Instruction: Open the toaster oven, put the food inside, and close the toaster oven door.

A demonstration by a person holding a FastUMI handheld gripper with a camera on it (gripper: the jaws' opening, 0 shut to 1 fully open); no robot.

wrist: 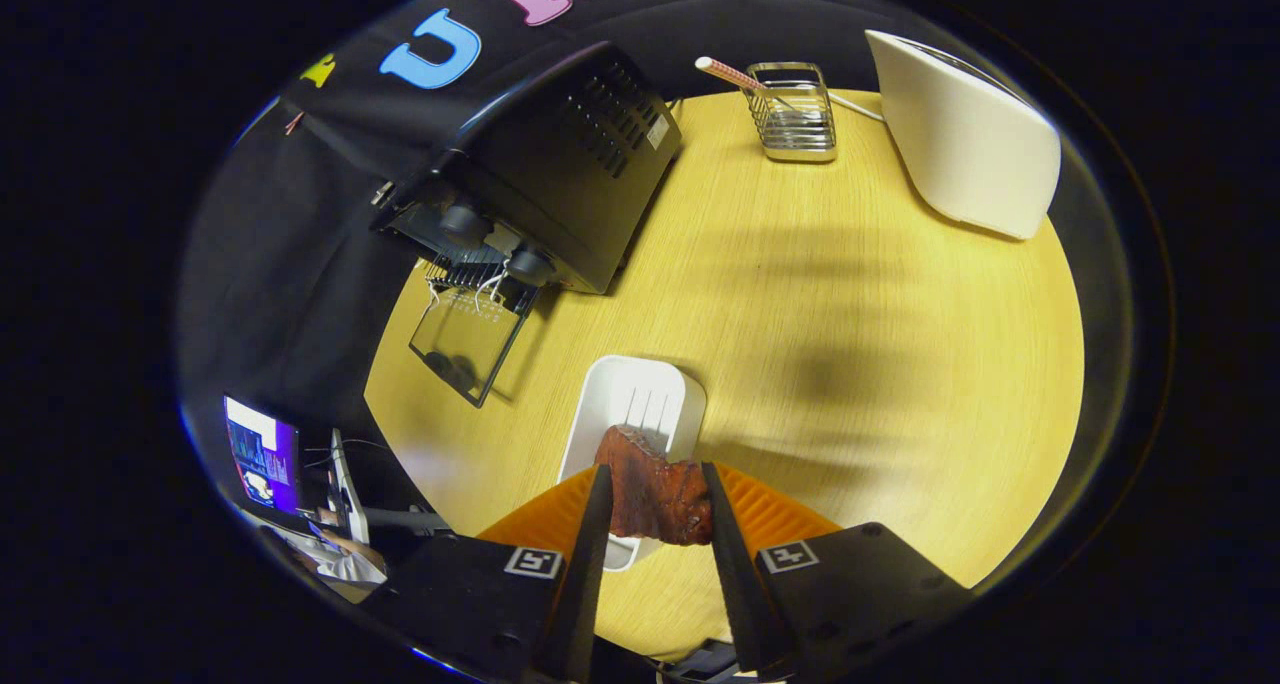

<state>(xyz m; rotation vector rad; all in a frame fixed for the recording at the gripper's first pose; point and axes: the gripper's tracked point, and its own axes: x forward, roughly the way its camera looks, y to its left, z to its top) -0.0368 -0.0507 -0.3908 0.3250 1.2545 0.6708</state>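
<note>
A reddish-brown piece of food (655, 494) is clamped between both fingers of the gripper (655, 499), which is closed on it. The food is held above a white tray (630, 404) on the wooden counter (850, 364). Beyond the fingers, a black toaster oven (560, 174) is seen with its glass door (465, 339) folded down open. A wire holder (795, 114) and a white appliance (965, 134) are placed further back.

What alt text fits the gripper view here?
The gripper is shut on a reddish-brown piece of food, held above a white tray on a wooden table. Beyond it, a black toaster oven stands with its door open.
</note>
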